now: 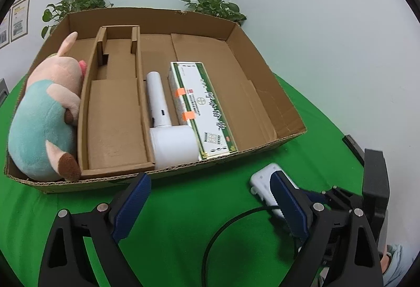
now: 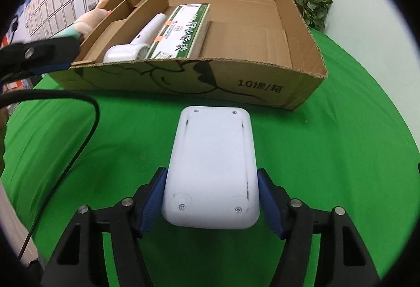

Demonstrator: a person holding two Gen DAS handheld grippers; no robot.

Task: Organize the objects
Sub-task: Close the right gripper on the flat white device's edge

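- Left wrist view: your left gripper tilts down over the green cloth just in front of the cardboard box, jaws wide apart with nothing between them.
- Beyond its right finger lies a white device on the cloth, partly hidden, with a black cable curling near it.
- You can count three things in the box: one plush pig in the leftmost compartment, one white hair dryer, and one green-and-white carton touching the dryer's right side.
- Two potted plants stand behind the box.
- Right wrist view: your right gripper angles down at the cloth, its blue pads against both long sides of the white device, clamped on it.
- That device is one rounded white slab, underside up, with small screws near its corners, lying on the cloth just in front of the box wall.
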